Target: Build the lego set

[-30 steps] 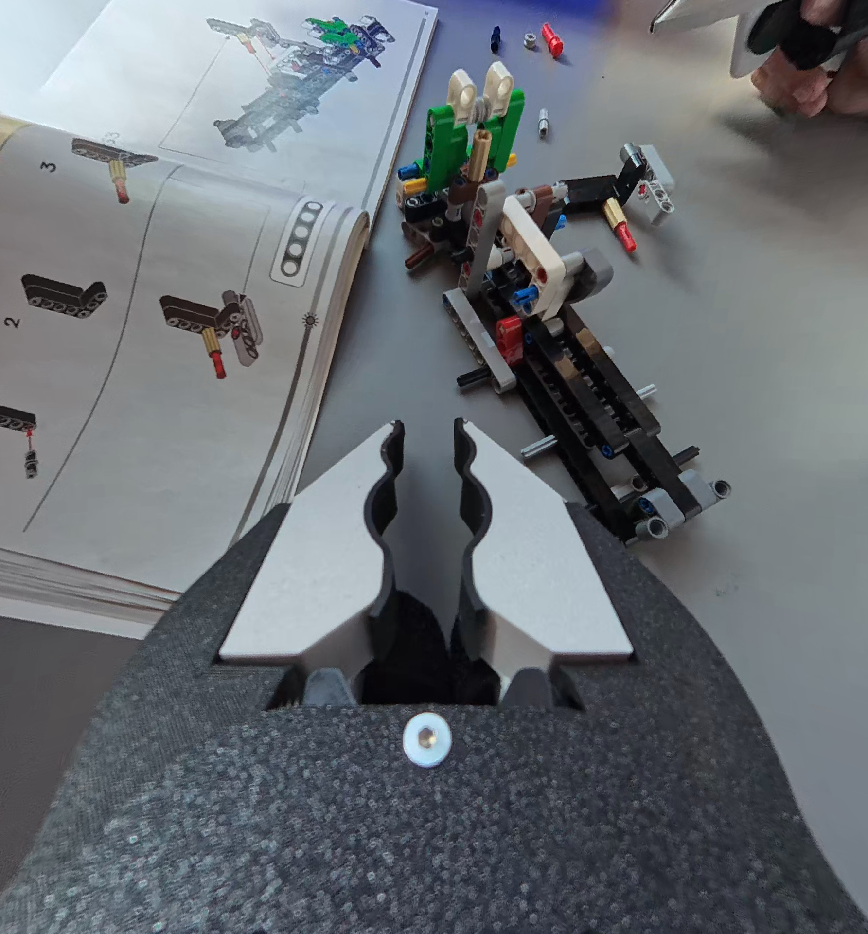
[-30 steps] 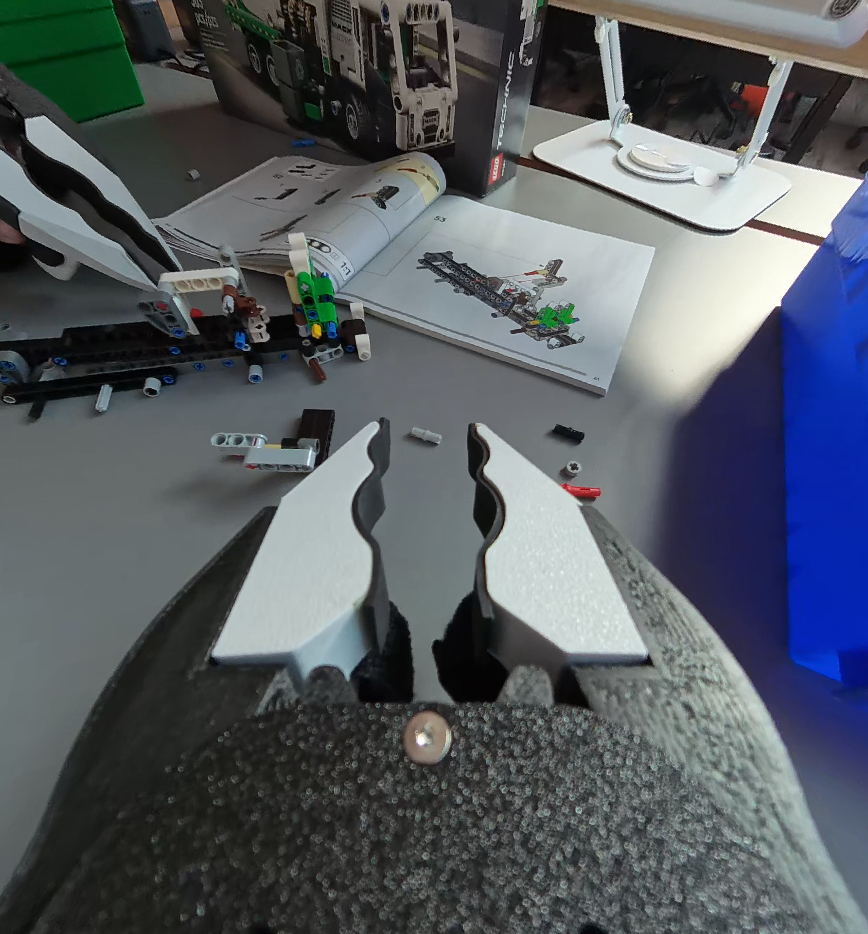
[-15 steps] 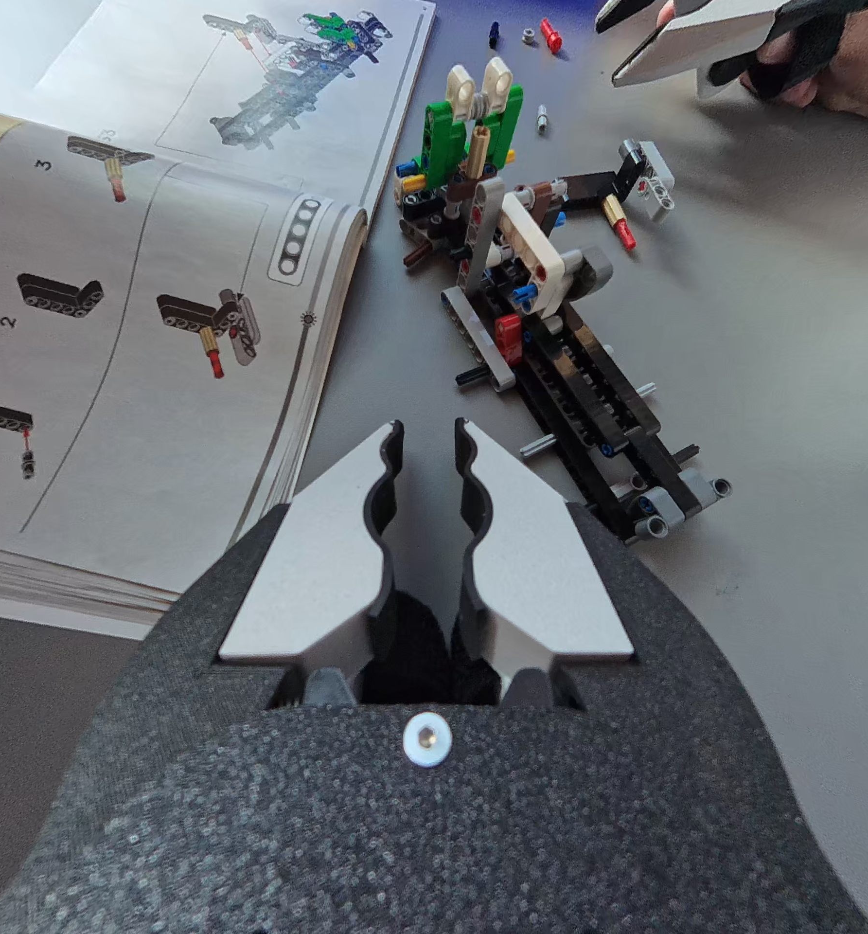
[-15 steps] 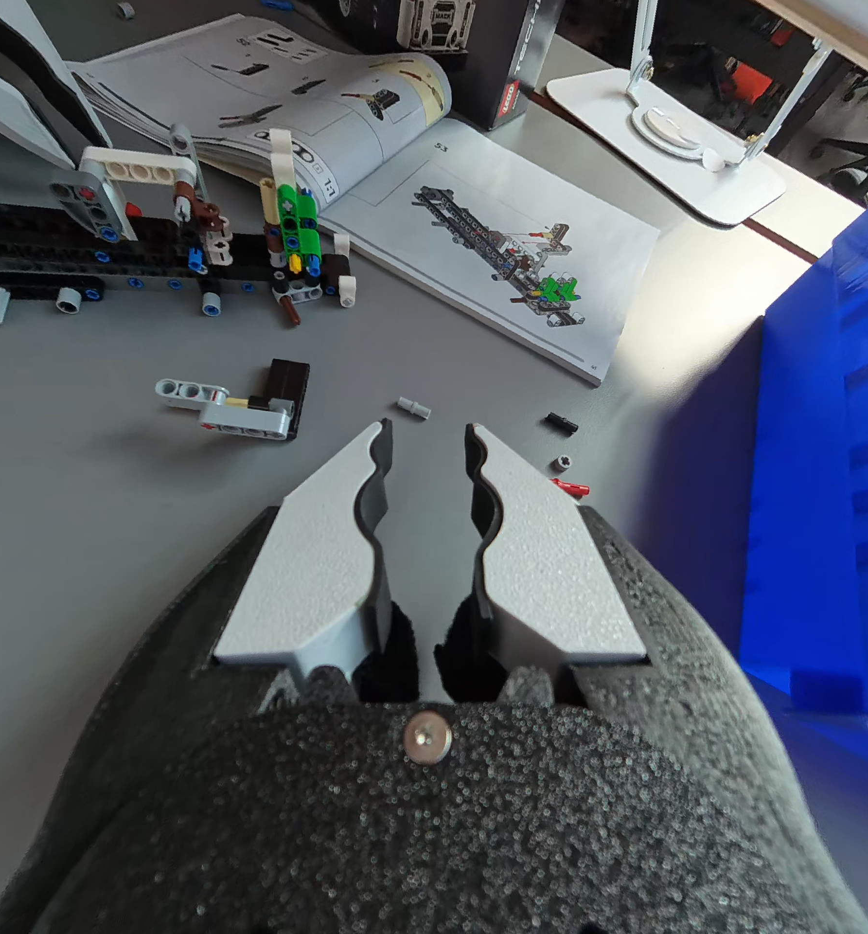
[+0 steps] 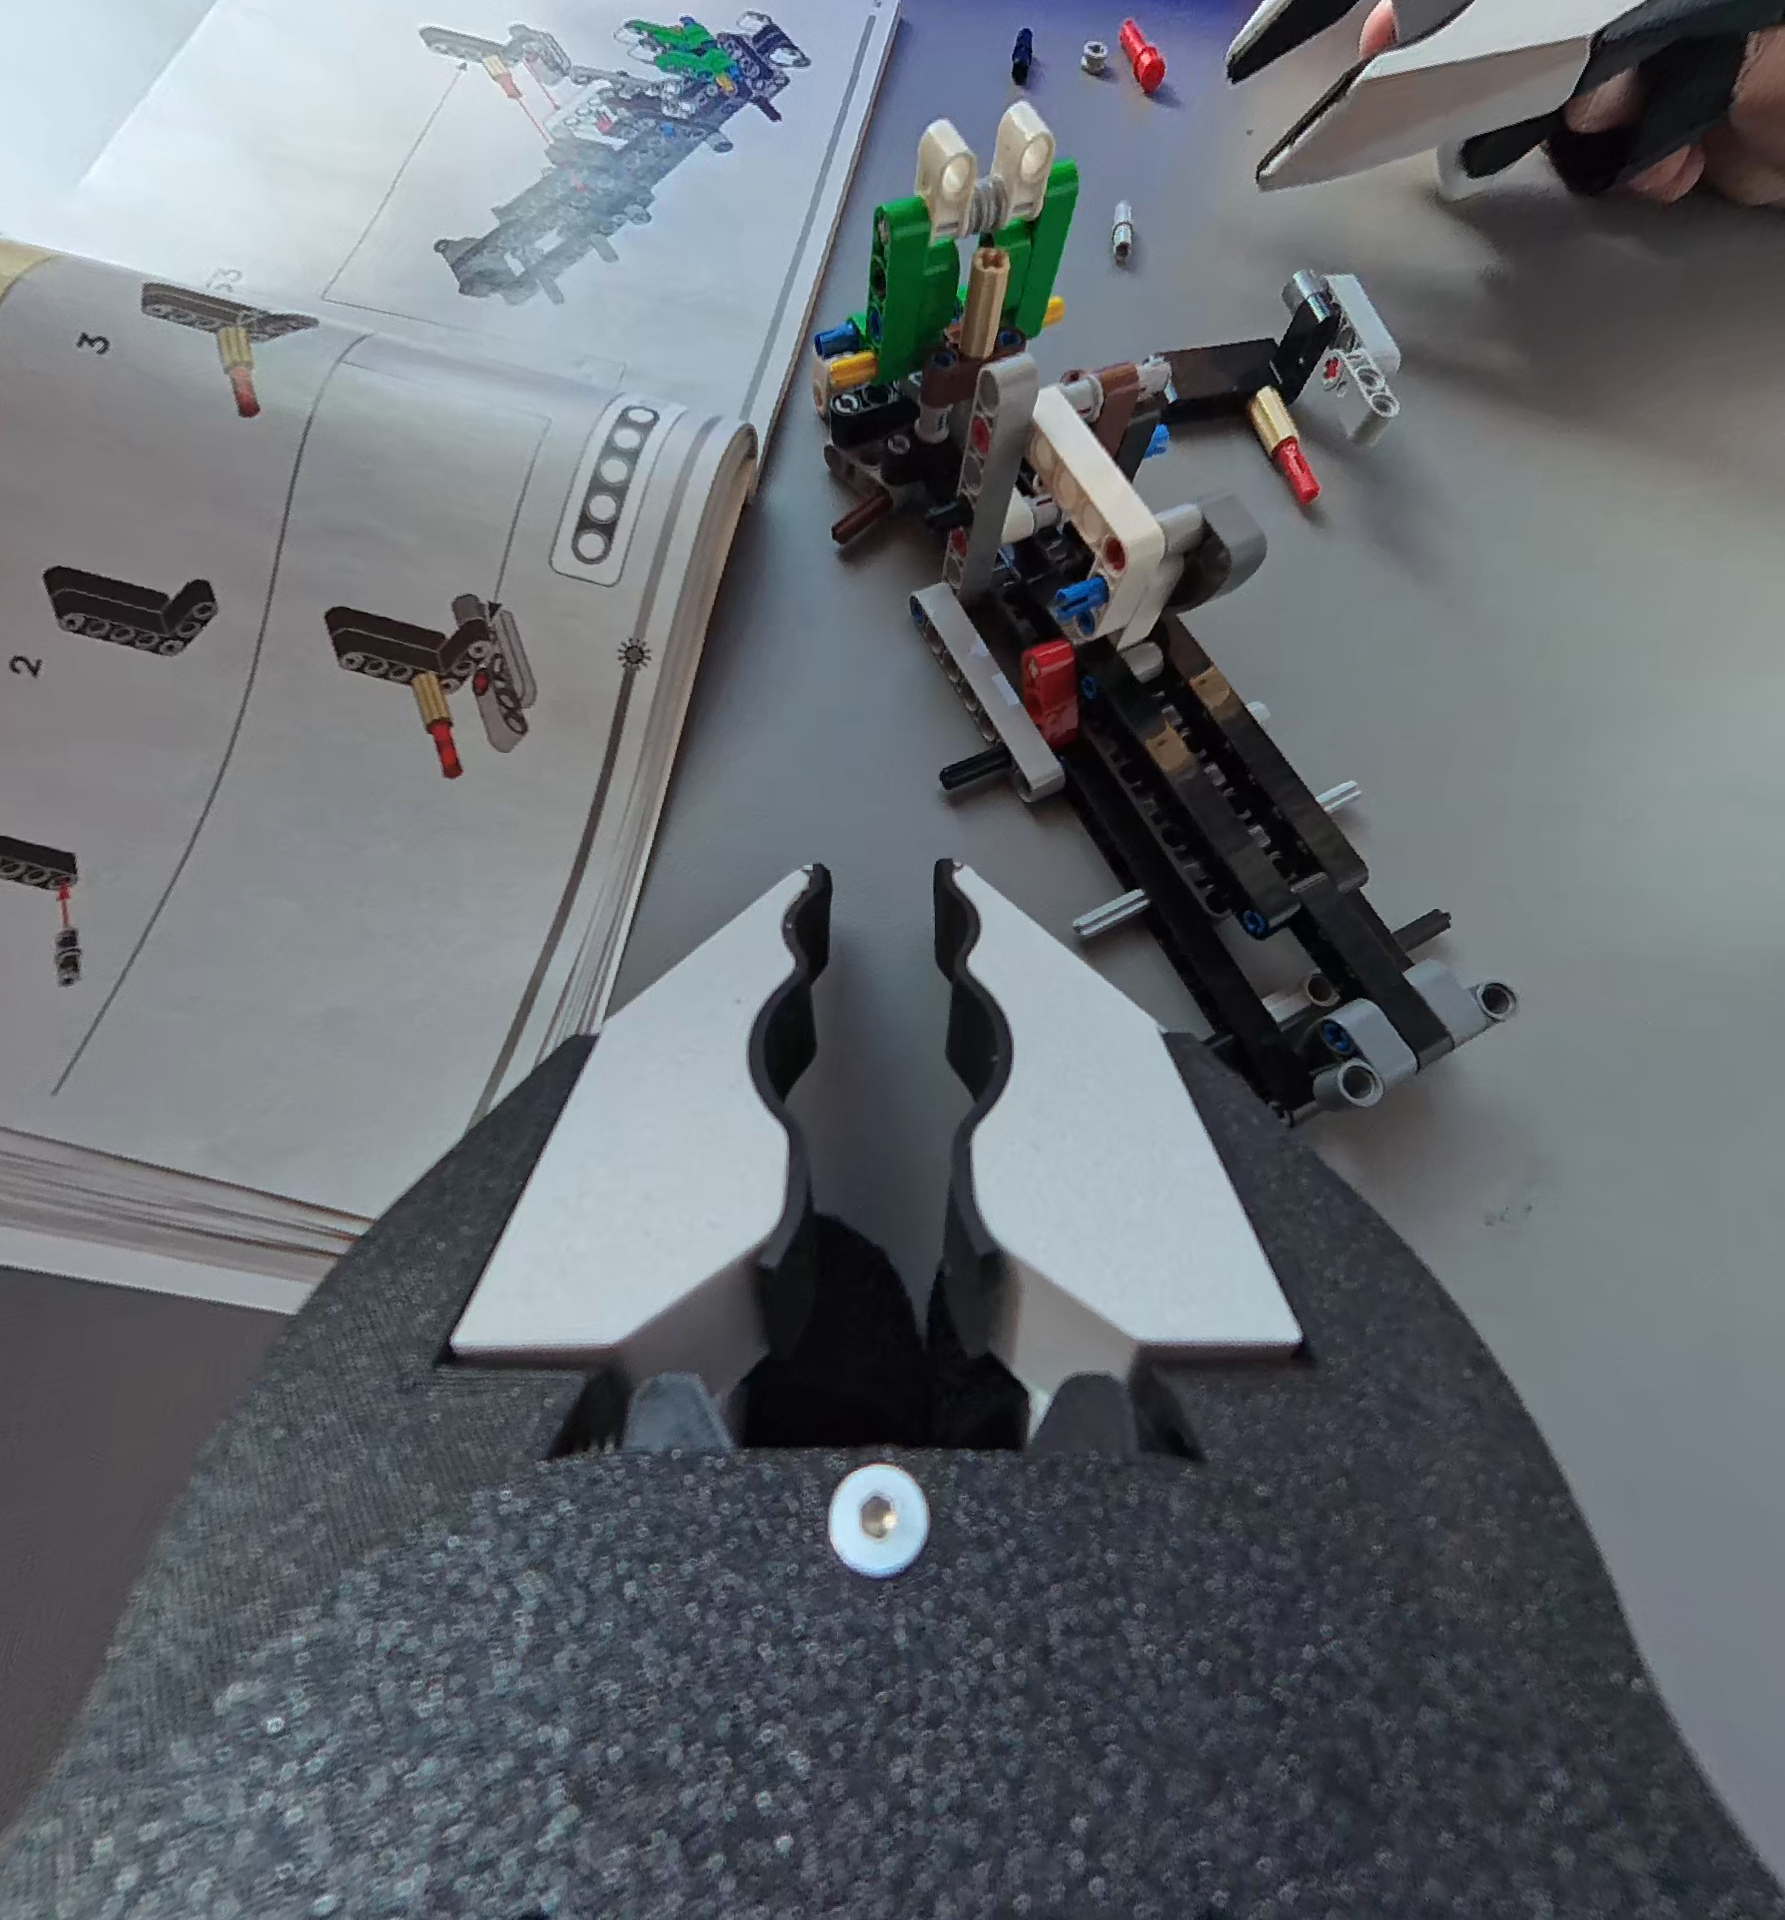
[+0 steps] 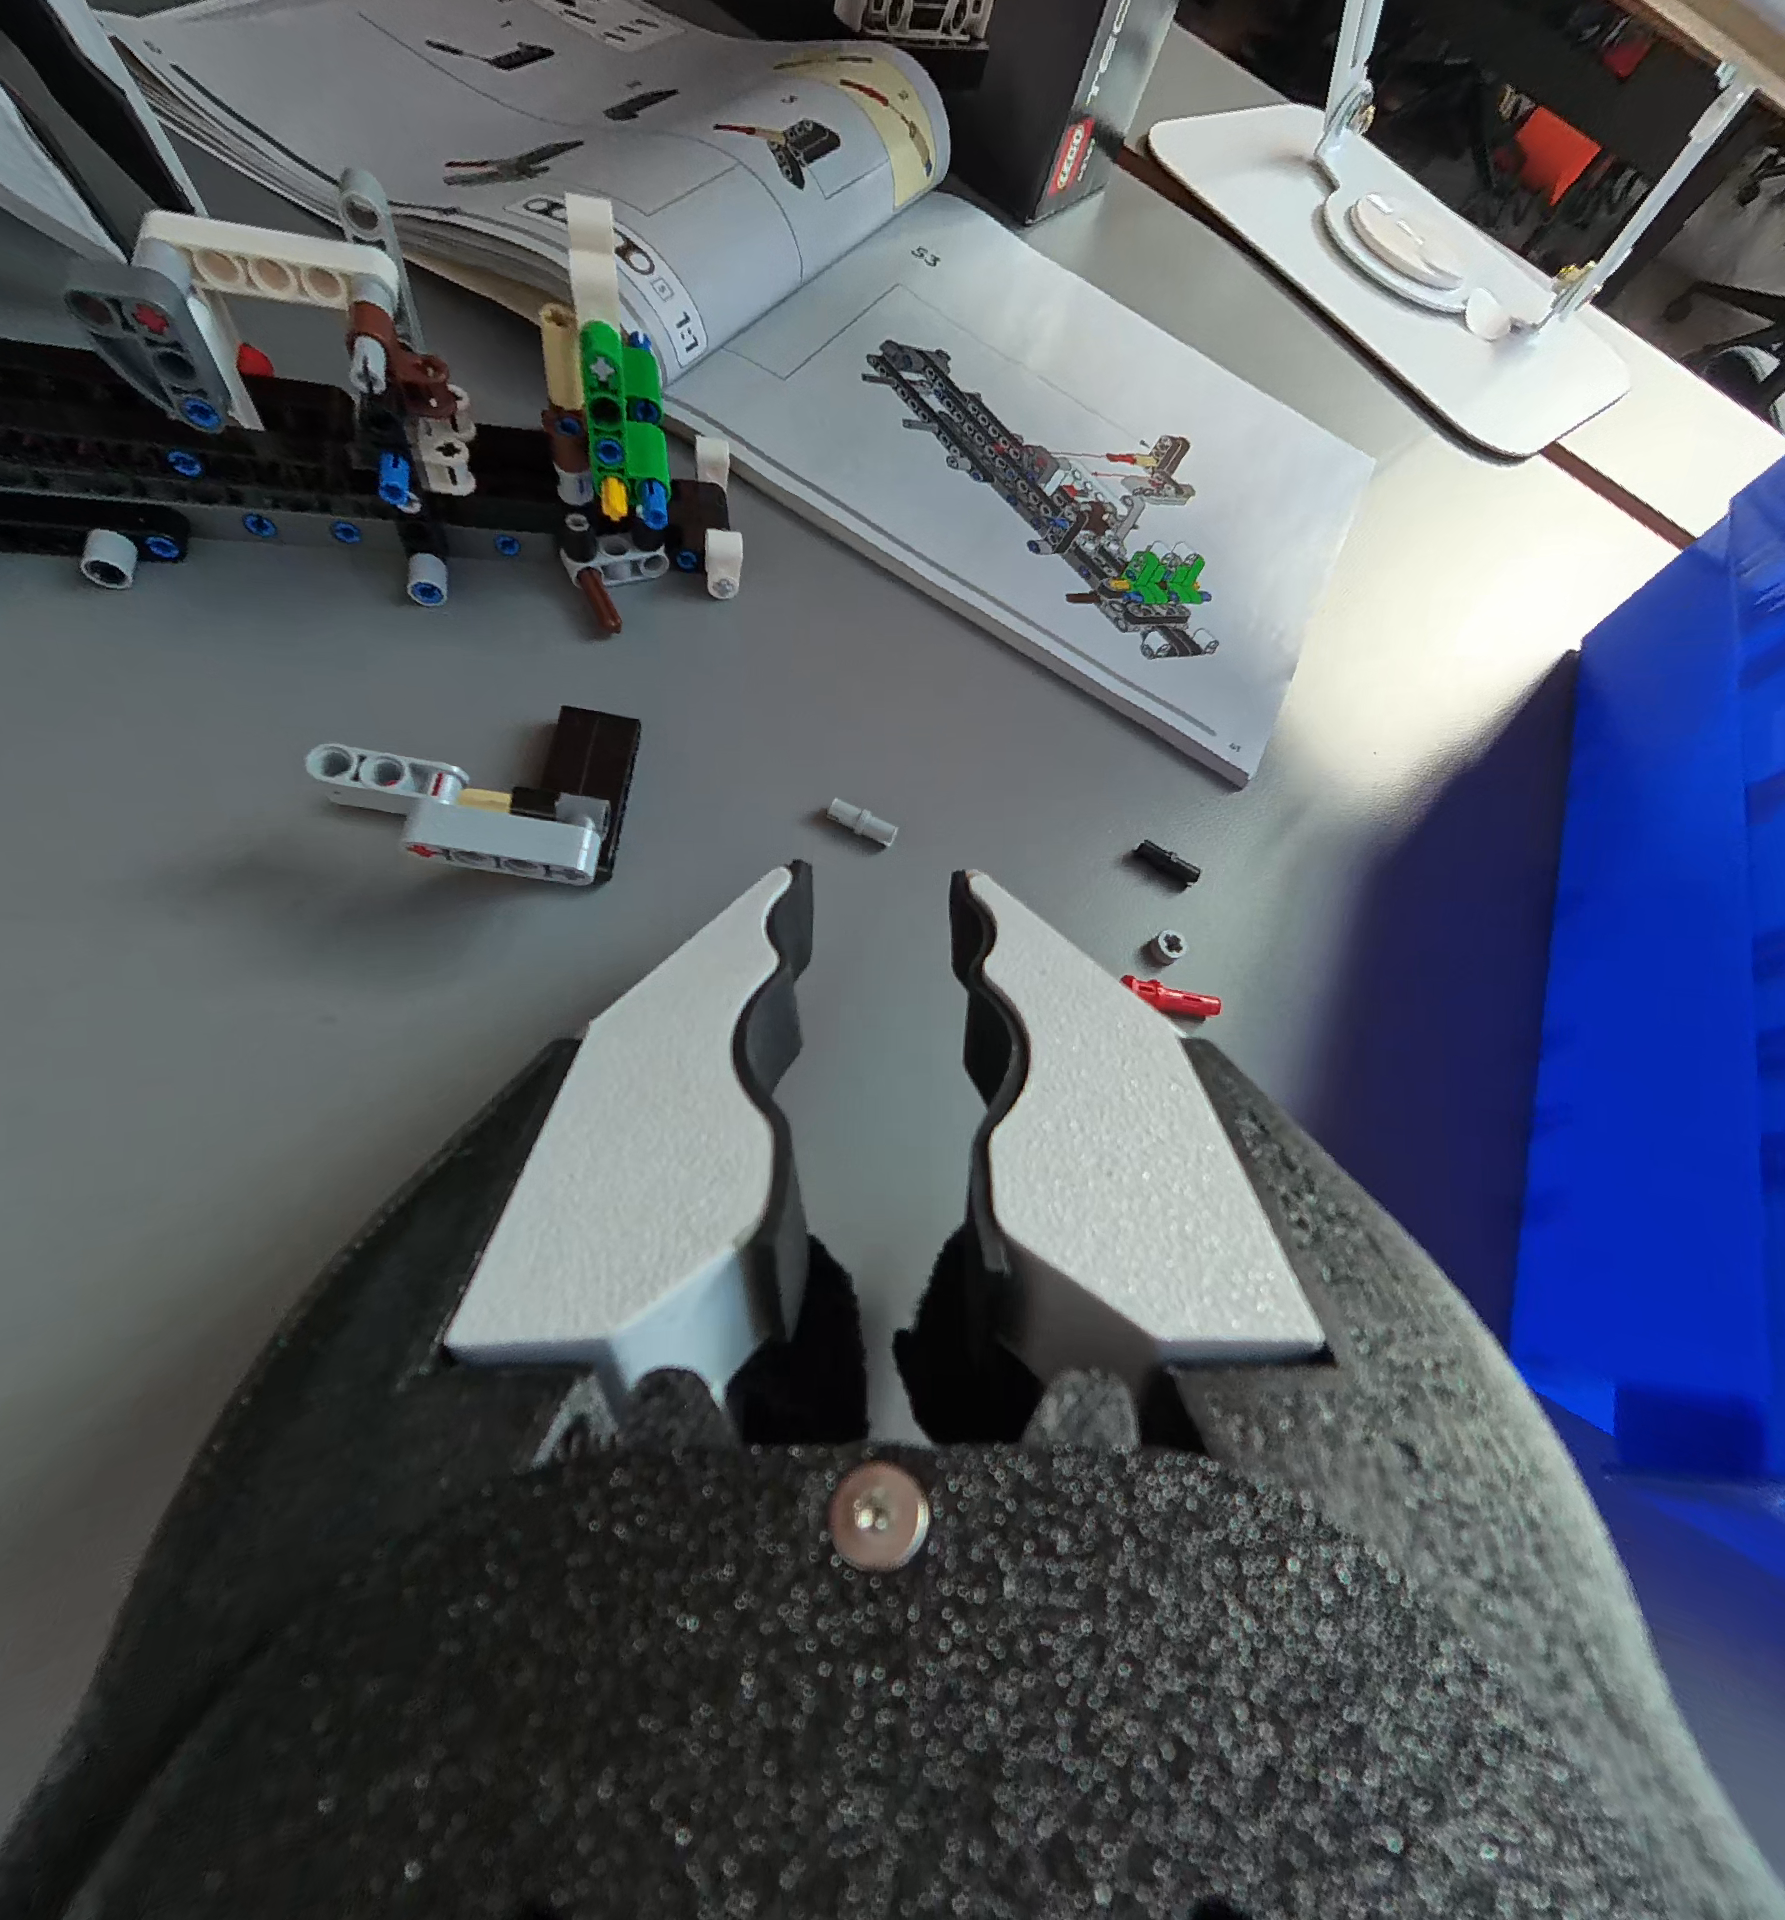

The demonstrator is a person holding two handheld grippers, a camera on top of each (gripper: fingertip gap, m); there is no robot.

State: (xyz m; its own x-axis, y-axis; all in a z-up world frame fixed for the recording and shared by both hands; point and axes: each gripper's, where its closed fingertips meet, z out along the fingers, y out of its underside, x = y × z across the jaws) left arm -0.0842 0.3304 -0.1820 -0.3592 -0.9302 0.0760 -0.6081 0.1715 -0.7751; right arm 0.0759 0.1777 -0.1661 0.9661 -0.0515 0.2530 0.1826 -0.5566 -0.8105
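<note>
The left gripper (image 5: 883, 873) hovers empty, its jaws parted, above a grey table (image 5: 1490, 1299) between an open instruction booklet (image 5: 275, 644) and a long black Lego chassis (image 5: 1210, 821). The chassis lies flat on the table, carrying green beams (image 5: 919, 260) and a white frame (image 5: 1096, 499) at its far end. The right gripper (image 6: 880, 878), likewise released and holding nothing, points at a small grey pin (image 6: 860, 821) lying just ahead of its tips. A grey-and-black sub-assembly (image 6: 493, 805) rests to the left of that pin, apart from the chassis. A black pin (image 6: 1166, 862), a grey bush (image 6: 1168, 945) and a red pin (image 6: 1174, 997) lie near the gripper's right finger, beside a blue bin (image 6: 1688, 935).
</note>
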